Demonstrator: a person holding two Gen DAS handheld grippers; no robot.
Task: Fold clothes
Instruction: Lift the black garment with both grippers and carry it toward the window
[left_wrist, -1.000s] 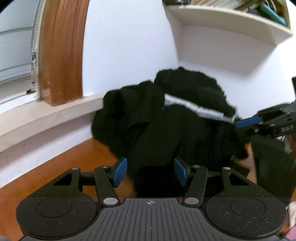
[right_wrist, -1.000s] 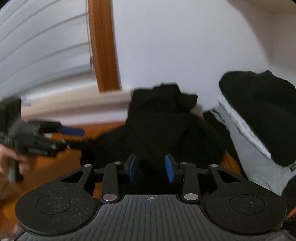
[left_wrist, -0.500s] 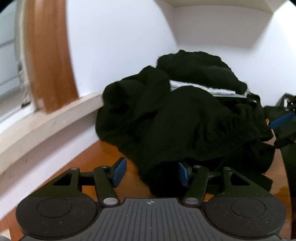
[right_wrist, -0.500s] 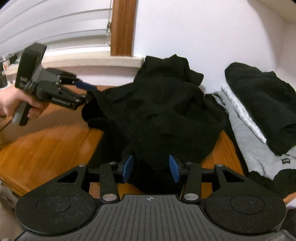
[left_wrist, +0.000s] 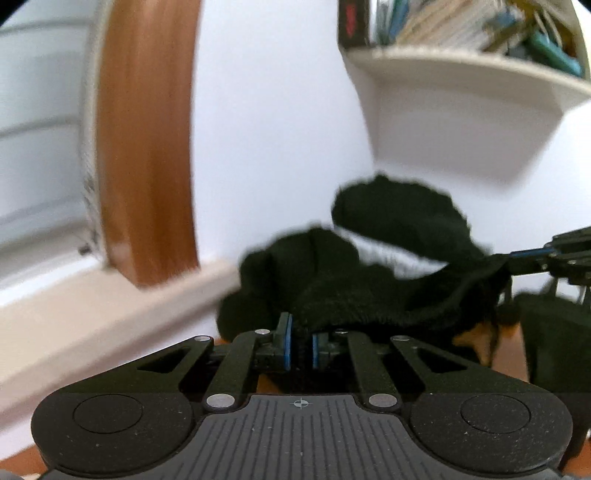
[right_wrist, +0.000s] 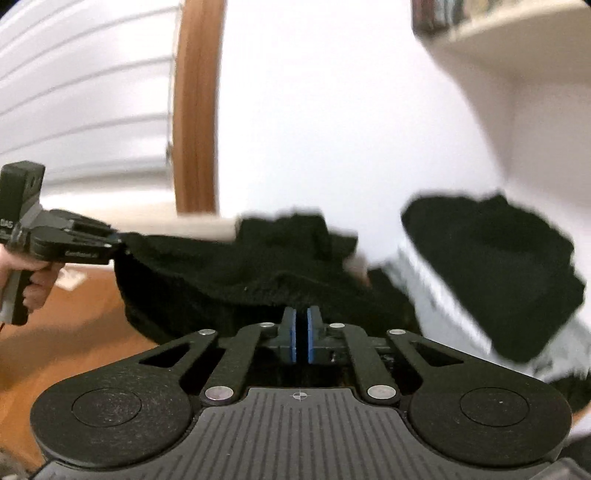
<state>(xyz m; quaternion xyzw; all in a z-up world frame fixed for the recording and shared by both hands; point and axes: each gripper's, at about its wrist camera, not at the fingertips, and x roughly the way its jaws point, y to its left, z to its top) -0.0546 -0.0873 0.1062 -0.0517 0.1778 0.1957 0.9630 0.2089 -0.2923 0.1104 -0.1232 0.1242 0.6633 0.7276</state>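
A black knitted garment (left_wrist: 369, 295) hangs stretched between my two grippers above the wooden table. My left gripper (left_wrist: 300, 349) is shut on one edge of it; it also shows at the left of the right wrist view (right_wrist: 110, 243). My right gripper (right_wrist: 301, 341) is shut on the other edge of the black garment (right_wrist: 229, 273); it also shows at the right of the left wrist view (left_wrist: 517, 258). The garment's lower part droops out of sight behind the grippers.
A pile of folded clothes, black (right_wrist: 491, 258) on grey (right_wrist: 443, 295), lies at the right by the wall. A wooden window frame (left_wrist: 144, 147) with a sill (left_wrist: 110, 306) stands at the left. A shelf with books (left_wrist: 461, 70) hangs above. The wooden table (right_wrist: 55, 332) shows at the lower left.
Both grippers have closed on the black garment and lifted it off the table, pulling its edge taut between them. Both views have tilted upward.
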